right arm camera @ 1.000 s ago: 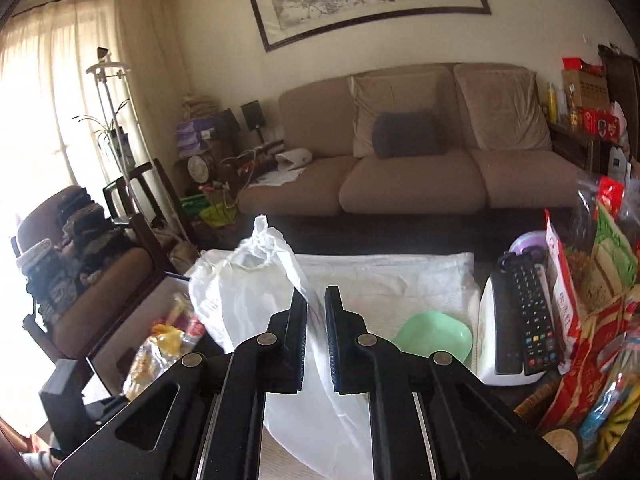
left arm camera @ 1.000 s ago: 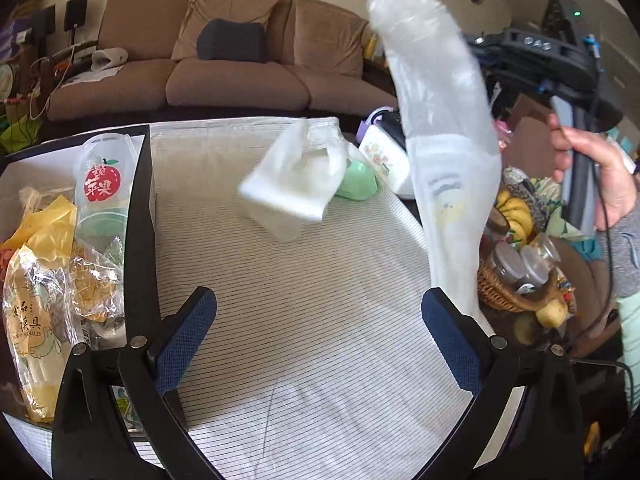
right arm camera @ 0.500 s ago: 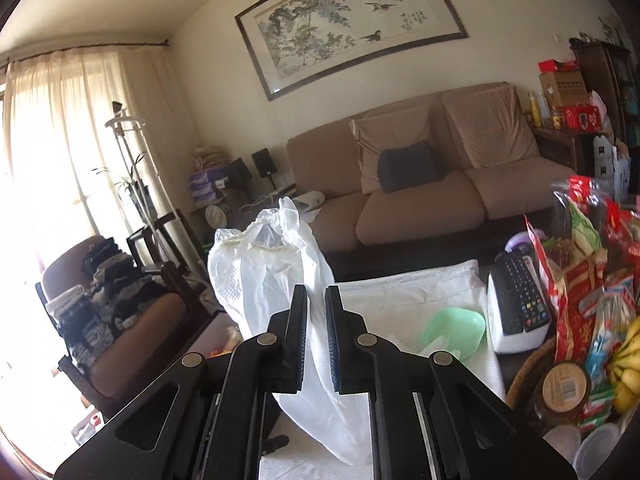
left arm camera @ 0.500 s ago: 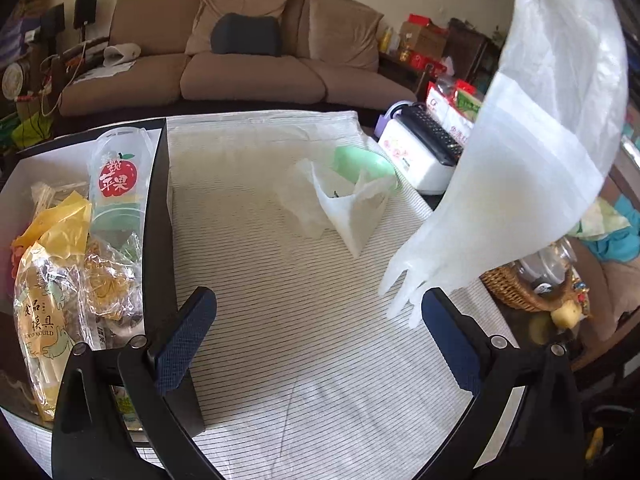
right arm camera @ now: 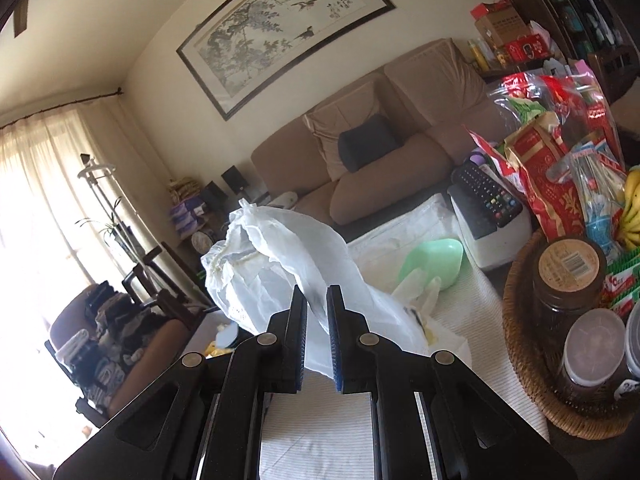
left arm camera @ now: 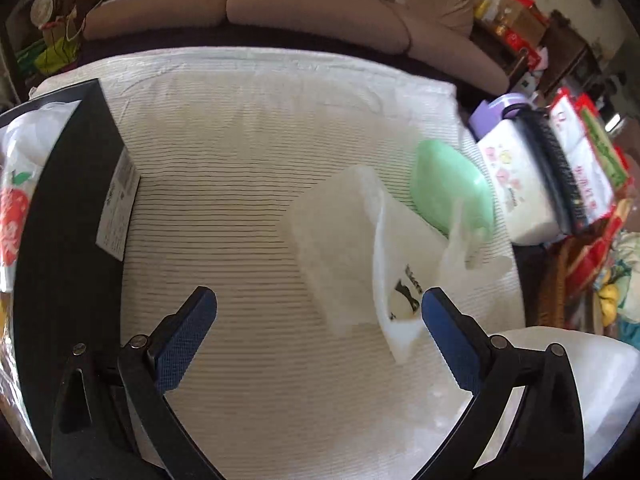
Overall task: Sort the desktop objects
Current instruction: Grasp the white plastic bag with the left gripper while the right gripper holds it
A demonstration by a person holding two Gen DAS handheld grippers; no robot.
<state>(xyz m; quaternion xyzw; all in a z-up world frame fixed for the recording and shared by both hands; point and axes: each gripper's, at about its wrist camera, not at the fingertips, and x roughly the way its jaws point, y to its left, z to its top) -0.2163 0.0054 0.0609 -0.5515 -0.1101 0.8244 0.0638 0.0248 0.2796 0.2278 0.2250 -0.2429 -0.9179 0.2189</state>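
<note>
My right gripper [right arm camera: 317, 300] is shut on a white plastic bag [right arm camera: 280, 264] and holds it up above the striped tablecloth [right arm camera: 328, 440]. A second white bag [left arm camera: 360, 256] with a black logo lies crumpled on the tablecloth [left arm camera: 240, 208] in the left wrist view, just ahead of and between the open jaws of my left gripper [left arm camera: 318, 304], which is empty and low over the cloth. A green bowl [left arm camera: 452, 192] lies tilted behind that bag; it also shows in the right wrist view [right arm camera: 434, 260]. Part of the held bag [left arm camera: 600, 380] bulges at the lower right.
A black box [left arm camera: 60, 208] with snack packets stands at the left table edge. A white case with a remote control [left arm camera: 556, 176] sits at the right. A wicker basket [right arm camera: 520, 360] with jars, bananas and red packets stands on the right. A brown sofa [right arm camera: 380, 168] is behind.
My left gripper has dropped low and moved in toward the crumpled bag on the cloth. The right gripper has tilted with its bag still held; that bag now hangs lower right in the left view.
</note>
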